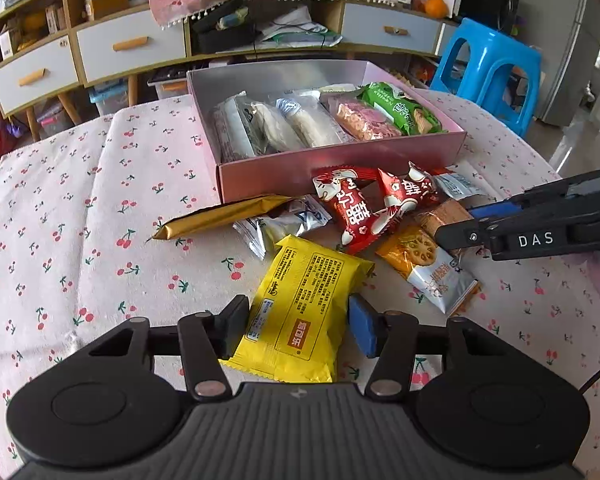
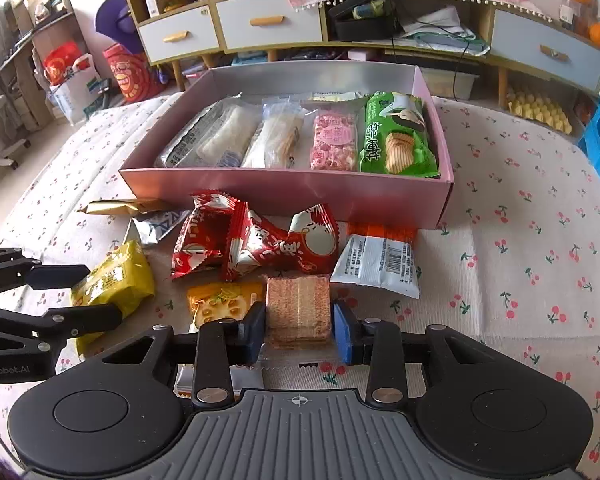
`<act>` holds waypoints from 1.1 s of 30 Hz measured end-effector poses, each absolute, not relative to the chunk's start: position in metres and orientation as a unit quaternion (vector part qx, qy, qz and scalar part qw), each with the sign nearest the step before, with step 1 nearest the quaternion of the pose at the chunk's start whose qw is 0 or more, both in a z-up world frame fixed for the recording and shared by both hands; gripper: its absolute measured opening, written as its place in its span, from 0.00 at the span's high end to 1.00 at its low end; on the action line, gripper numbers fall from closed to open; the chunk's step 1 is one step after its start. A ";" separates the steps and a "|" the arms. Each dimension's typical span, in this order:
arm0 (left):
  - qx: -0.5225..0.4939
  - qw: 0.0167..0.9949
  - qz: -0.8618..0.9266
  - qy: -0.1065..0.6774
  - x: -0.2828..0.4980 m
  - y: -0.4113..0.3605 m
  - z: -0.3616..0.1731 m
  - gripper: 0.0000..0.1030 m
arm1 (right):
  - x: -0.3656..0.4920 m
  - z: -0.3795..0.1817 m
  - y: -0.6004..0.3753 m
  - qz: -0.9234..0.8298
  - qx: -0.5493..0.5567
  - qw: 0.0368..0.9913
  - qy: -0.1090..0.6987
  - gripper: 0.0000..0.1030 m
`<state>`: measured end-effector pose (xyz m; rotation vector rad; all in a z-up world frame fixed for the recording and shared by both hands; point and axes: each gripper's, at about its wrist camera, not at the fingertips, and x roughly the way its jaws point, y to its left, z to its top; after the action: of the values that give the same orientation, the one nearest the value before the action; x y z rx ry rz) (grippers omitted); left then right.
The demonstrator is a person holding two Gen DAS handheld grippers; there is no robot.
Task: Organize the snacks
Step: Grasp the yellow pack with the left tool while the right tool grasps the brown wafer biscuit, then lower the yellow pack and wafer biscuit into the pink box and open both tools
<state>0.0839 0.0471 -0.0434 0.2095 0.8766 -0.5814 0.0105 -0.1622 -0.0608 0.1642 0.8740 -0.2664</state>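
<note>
A yellow snack packet (image 1: 300,312) lies on the cherry-print tablecloth, and my left gripper (image 1: 298,320) is shut on it, one pad pressing each side. In the right wrist view my right gripper (image 2: 299,332) is shut on a brown wafer packet (image 2: 298,308). The left gripper (image 2: 76,294) shows at the left edge around the yellow packet (image 2: 116,276). Behind stands the pink box (image 1: 340,160) (image 2: 284,196), holding a row of several packets, a green one (image 2: 396,136) at its right end. Loose before it lie red packets (image 2: 256,244), a gold stick (image 1: 224,216) and an orange packet (image 1: 424,264).
A white barcode packet (image 2: 380,260) and a silver packet (image 1: 280,224) lie by the box's front wall. A blue stool (image 1: 492,64) stands beyond the table's right side. A drawer cabinet (image 1: 128,44) runs along the back. Bare cloth (image 1: 80,220) spreads to the left.
</note>
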 end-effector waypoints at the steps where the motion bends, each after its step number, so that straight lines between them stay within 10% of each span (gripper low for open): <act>1: 0.099 0.859 -0.276 0.419 0.084 0.046 -0.043 0.52 | 0.011 -0.061 -0.162 -0.129 0.081 0.893 0.423 0.67; 33: -0.023 0.871 -0.261 0.416 0.088 0.039 0.011 0.54 | 0.002 -0.005 -0.189 -0.141 0.235 0.877 0.395 0.67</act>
<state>0.0882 0.0391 0.0109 -0.0473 0.8696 -0.5454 0.0024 -0.1893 -0.0049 0.4898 0.8243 -0.2943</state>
